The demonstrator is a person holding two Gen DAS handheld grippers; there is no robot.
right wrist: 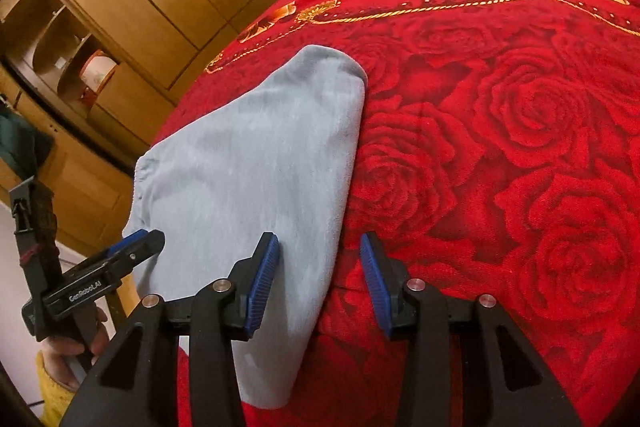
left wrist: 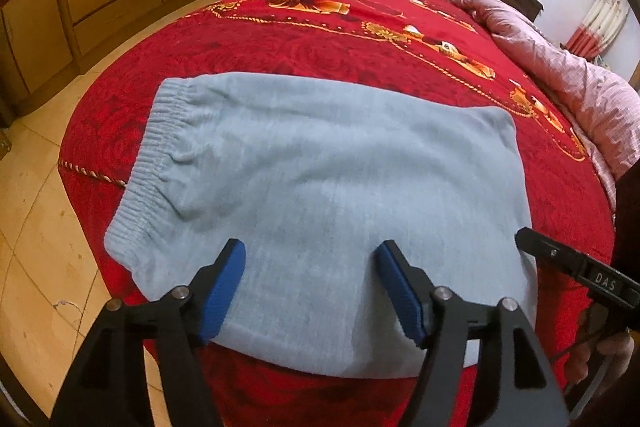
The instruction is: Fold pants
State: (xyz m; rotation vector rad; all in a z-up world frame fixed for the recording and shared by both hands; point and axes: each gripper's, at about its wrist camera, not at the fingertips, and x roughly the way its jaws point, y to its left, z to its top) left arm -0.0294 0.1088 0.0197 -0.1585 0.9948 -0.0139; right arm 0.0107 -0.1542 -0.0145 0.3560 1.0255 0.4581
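The bed (left wrist: 280, 39), covered in a red rose-print blanket, serves as the folding surface; its broad flat top supports the garment fully except at the near edge. The pants (left wrist: 320, 195) lie at the foot end of the bed, already doubled into a compact rectangular stack, with the near edge draping slightly over the bed's edge, probably so that the edge stays reachable from the standing position. The fabric is pale blue-grey, soft and fleecy, mostly smooth with a few shallow creases near the waistband (left wrist: 148, 163). The ribbed elastic waistband sits on the left side of the stack; the right side shows a rounded fold line. The left gripper (left wrist: 310, 291) hovers above the near edge of the pants, fingers spread wide and holding nothing. The right gripper (right wrist: 320, 279) hovers at the right edge of the stack, fingers likewise spread wide and empty, one finger over the cloth and the other over the blanket. This straddling position suggests either a release just completed or alignment for a further fold; which one cannot be told.
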